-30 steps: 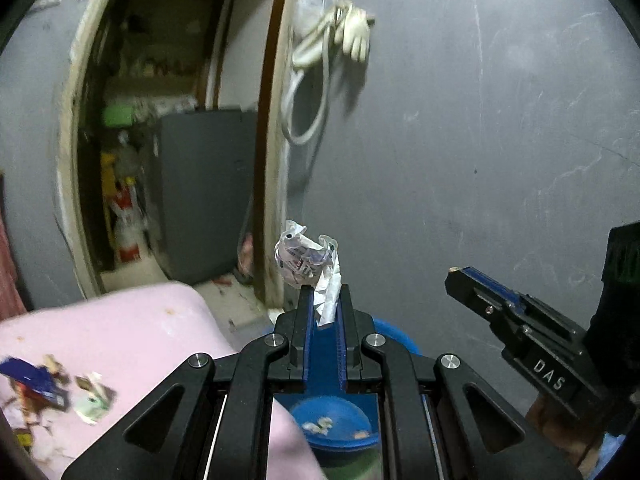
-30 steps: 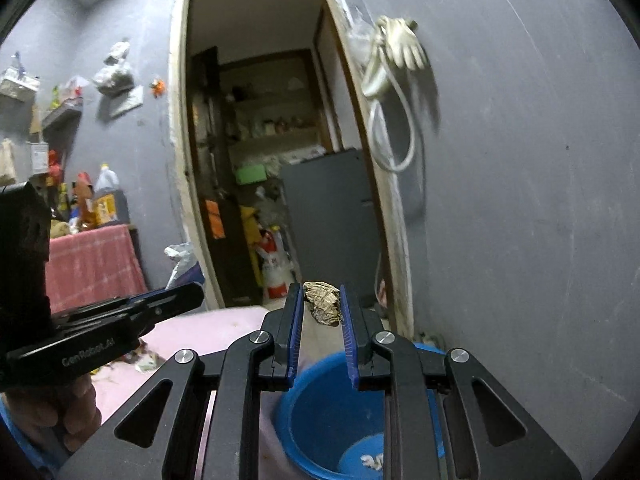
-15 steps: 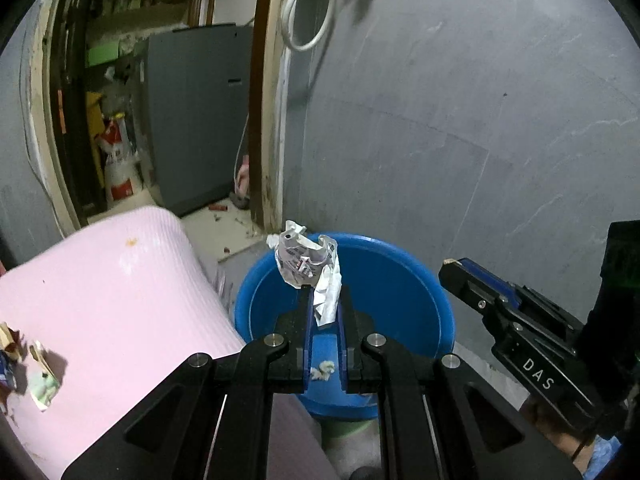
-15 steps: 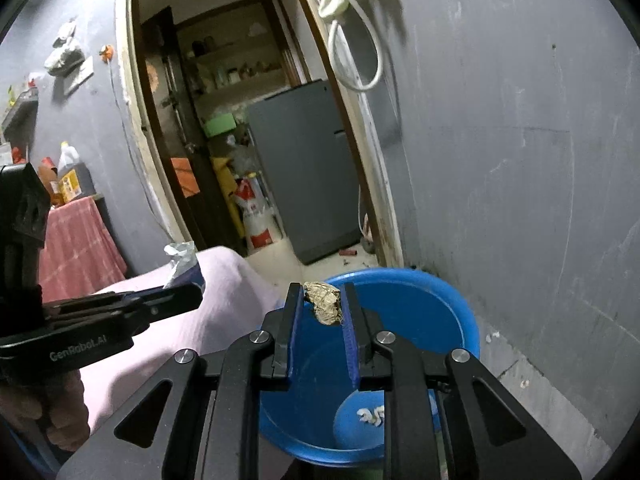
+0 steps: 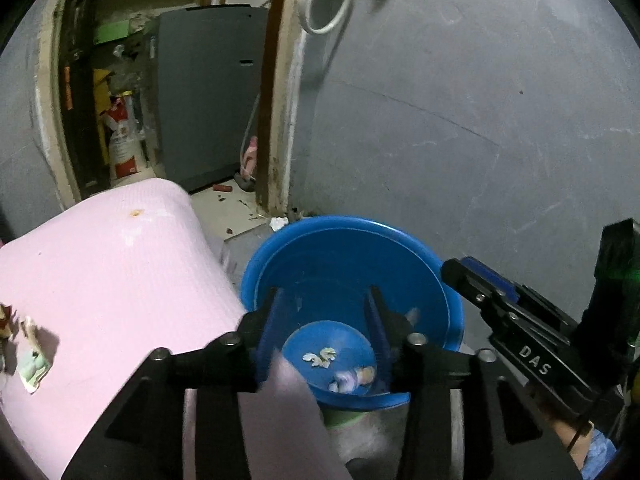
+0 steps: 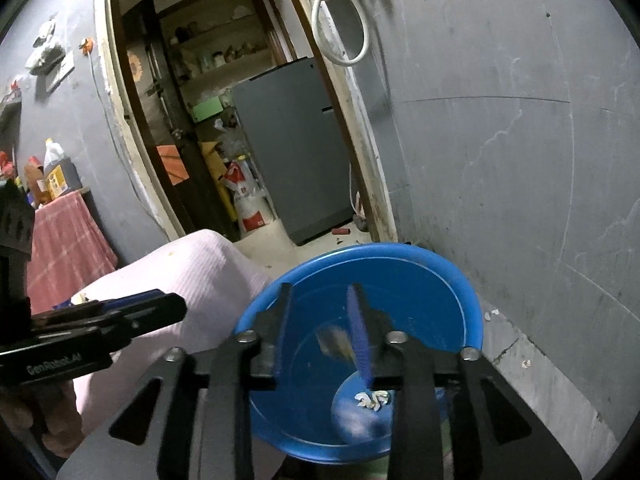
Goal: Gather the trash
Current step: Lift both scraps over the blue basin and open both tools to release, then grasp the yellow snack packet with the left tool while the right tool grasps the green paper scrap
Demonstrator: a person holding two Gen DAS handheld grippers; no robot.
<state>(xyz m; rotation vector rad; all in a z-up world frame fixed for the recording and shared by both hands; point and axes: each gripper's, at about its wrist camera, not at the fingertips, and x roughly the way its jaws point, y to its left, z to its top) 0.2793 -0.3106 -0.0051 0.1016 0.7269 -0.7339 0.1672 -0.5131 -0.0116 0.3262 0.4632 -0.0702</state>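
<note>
Left wrist view: my left gripper gapes wide at lower centre over the round blue plastic basin, with pale trash scraps on its bottom.

Right wrist view: my right gripper is spread too; a blurred brown crumpled scrap shows between its fingers, inside the basin.

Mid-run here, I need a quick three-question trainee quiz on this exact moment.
1. True or false: the left gripper is clamped on a wrapper.
2. What lies directly below both open grippers? A) pink cloth B) blue basin C) grey fridge
3. Fill in: in the right wrist view, a blurred brownish scrap shows between the right gripper fingers, over the ____.

Key: 1 false, it is open and empty. 2 B, the blue basin. 3 basin.
</note>
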